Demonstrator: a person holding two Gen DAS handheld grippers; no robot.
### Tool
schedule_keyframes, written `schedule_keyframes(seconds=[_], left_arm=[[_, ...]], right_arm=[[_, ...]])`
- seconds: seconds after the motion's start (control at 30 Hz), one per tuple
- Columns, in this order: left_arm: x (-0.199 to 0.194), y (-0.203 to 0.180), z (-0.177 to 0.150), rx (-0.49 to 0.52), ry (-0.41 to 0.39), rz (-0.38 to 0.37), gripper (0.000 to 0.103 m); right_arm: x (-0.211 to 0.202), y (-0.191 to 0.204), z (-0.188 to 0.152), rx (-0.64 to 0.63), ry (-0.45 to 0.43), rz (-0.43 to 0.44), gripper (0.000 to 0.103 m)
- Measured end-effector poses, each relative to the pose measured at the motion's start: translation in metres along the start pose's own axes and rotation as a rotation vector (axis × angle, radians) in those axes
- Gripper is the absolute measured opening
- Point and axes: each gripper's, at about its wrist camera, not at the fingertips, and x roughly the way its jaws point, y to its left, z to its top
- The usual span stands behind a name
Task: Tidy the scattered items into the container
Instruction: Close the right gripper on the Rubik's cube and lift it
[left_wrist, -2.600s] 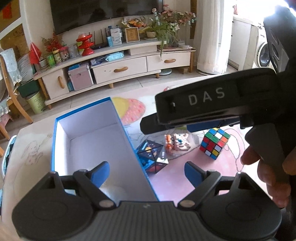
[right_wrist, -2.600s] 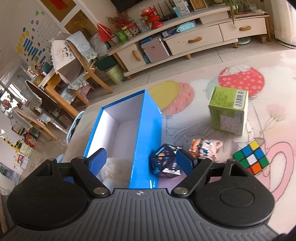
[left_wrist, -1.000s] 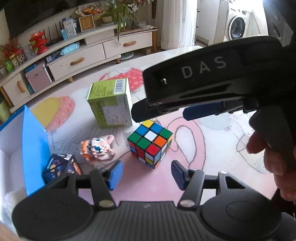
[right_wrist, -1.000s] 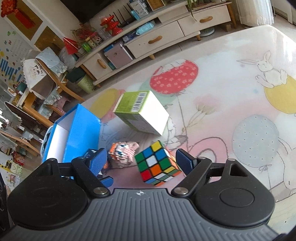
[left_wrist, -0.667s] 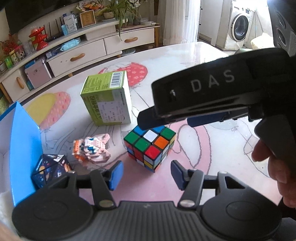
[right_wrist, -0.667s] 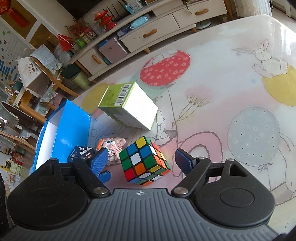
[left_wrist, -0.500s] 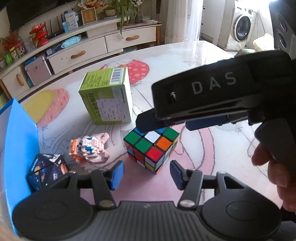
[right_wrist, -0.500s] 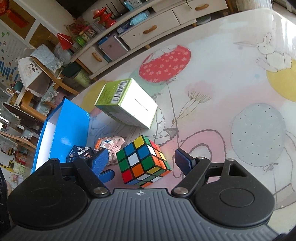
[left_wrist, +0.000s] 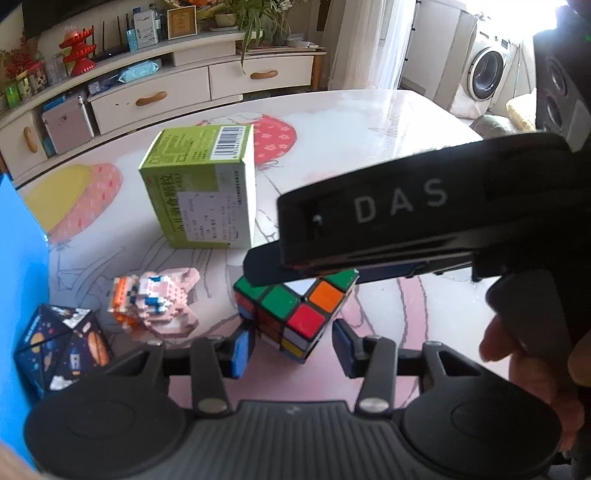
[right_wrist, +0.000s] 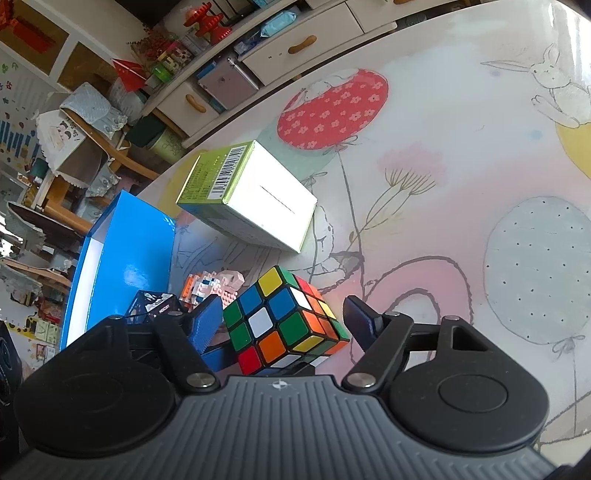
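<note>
My right hand-held gripper (right_wrist: 284, 325) stands with its jaws apart around the colour cube (right_wrist: 286, 319), which rests on the worktop (right_wrist: 443, 155); the jaws have just been closing, and a narrow gap shows on each side of the cube. My left hand-held gripper (left_wrist: 291, 341) is also apart, its jaws likewise just closing, set either side of the cube's near corner (left_wrist: 295, 314) with no pad pressing that I can confirm. The blue container (right_wrist: 125, 266) stands at the left. Beside its wall lie the dark planet-printed polyhedron (left_wrist: 61, 343) and the pink brick figure (left_wrist: 155, 302). The green carton (left_wrist: 203, 192) sits behind the cube, apart from it.
</note>
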Motion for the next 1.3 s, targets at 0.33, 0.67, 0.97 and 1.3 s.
schedule_keyframes(seconds=[0.33, 0.67, 0.97, 1.3], left_arm=[[0.006, 0.0, -0.002, 0.002, -0.009, -0.014, 0.044], [0.002, -0.001, -0.001, 0.0, -0.017, -0.014, 0.041], [-0.011, -0.002, 0.001, 0.011, -0.039, -0.012, 0.041], [-0.039, -0.001, 0.004, 0.015, -0.084, -0.002, 0.041]], right_arm=[[0.004, -0.005, -0.001, -0.002, 0.001, 0.011, 0.085], [-0.001, -0.001, -0.003, -0.028, -0.007, 0.006, 0.083], [-0.012, 0.007, -0.003, -0.034, -0.025, 0.008, 0.083], [-0.035, 0.033, -0.001, -0.069, -0.056, 0.011, 0.083]])
